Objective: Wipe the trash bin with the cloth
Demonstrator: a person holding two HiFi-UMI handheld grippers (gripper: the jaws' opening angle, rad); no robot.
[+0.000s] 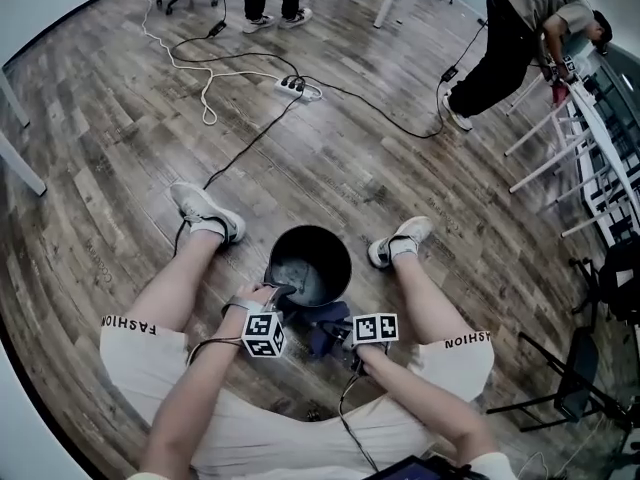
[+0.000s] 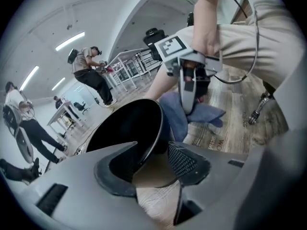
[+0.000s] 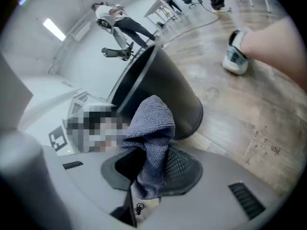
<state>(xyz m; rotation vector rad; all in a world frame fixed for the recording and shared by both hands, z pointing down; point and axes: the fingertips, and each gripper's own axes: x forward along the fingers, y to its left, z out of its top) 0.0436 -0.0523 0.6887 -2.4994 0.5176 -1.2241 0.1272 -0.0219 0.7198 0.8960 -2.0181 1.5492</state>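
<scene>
A black trash bin (image 1: pixel 310 265) stands tilted on the wood floor between the seated person's feet. My left gripper (image 1: pixel 277 294) is at its near left rim. In the left gripper view the bin's (image 2: pixel 124 128) thin wall runs between the wide-apart jaws of the left gripper (image 2: pixel 153 146), which is open and not pressing on it. My right gripper (image 1: pixel 345 346) is just in front of the bin, shut on a blue cloth (image 1: pixel 318 333). In the right gripper view the cloth (image 3: pixel 154 123) bunches up out of the right gripper (image 3: pixel 152 153), with the bin (image 3: pixel 168 92) close behind it.
The person's shoes (image 1: pixel 207 212) (image 1: pixel 400 240) flank the bin. A power strip (image 1: pixel 298 88) and cables trail across the floor further out. People stand at the far edge and right. White table frames (image 1: pixel 600 158) and a dark chair (image 1: pixel 580 388) line the right side.
</scene>
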